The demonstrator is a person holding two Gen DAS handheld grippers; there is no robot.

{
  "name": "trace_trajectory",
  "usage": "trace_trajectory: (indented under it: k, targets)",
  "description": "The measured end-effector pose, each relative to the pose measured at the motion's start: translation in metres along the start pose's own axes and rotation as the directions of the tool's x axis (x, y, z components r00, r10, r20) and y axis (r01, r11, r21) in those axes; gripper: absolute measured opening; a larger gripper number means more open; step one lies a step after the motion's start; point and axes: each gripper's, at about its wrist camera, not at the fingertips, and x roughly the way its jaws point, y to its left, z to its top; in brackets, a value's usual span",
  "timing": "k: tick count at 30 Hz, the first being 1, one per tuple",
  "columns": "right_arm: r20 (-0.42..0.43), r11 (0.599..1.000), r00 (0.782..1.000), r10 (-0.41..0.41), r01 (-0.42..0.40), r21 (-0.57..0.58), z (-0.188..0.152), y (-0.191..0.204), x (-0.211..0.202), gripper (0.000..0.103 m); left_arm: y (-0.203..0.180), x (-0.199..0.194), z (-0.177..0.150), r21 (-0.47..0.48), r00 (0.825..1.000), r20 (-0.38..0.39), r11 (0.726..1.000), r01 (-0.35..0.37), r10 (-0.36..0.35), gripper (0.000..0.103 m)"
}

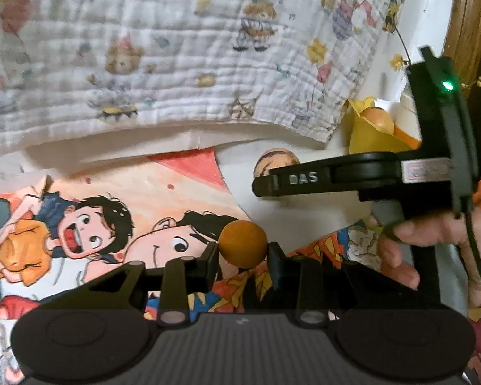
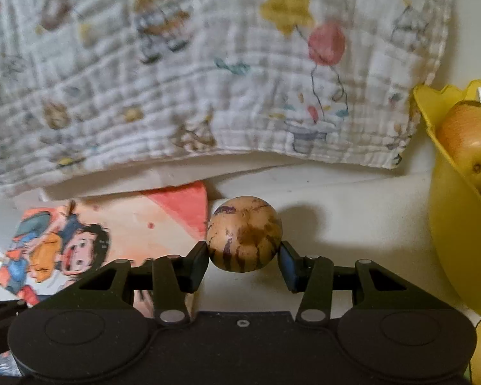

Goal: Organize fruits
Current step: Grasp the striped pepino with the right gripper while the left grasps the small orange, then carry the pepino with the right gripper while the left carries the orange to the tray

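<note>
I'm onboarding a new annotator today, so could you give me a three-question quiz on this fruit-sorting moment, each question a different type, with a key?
1. True or false: the left tool is shut on a plain orange ball-shaped fruit.
2. Multiple choice: the fruit between the right tool's fingers is A) solid green, B) tan with dark stripes, C) bright red.
3. Fill in: the yellow bowl at the right edge of the right wrist view already holds a yellow-orange ____.

Key: 1 true; 2 B; 3 fruit, apple-like.
</note>
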Motion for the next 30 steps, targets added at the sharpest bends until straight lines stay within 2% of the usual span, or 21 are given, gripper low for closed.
trace_trajectory:
  k: [5,12,22,30]
  targets:
    - [0.031,1.000,0.999,0.026,-0.026,-0.009,0.002,0.008,-0.026,0.049,-0.003,-0.024,-0.004,-0.014,0.999,0.012,0.999,-0.049,0.049,0.036]
    - [0.079,0.998,0.995,0.057,-0.056,-0.008,0.000,0.008,-0.078,0.049,-0.023,-0.053,-0.007,-0.012,0.996,0.044,0.997,-0.078,0.078,0.036]
    - [0.140,0.996,0.987,0.082,-0.075,-0.052,-0.025,0.000,-0.159,0.049,-0.064,-0.100,-0.018,0.008,0.994,0.093,0.998,-0.064,0.063,0.036]
    - [0.176,0.990,0.978,0.111,-0.093,-0.109,-0.066,-0.007,-0.218,0.049,-0.090,-0.140,-0.049,0.037,0.993,0.115,0.998,-0.041,0.037,0.036]
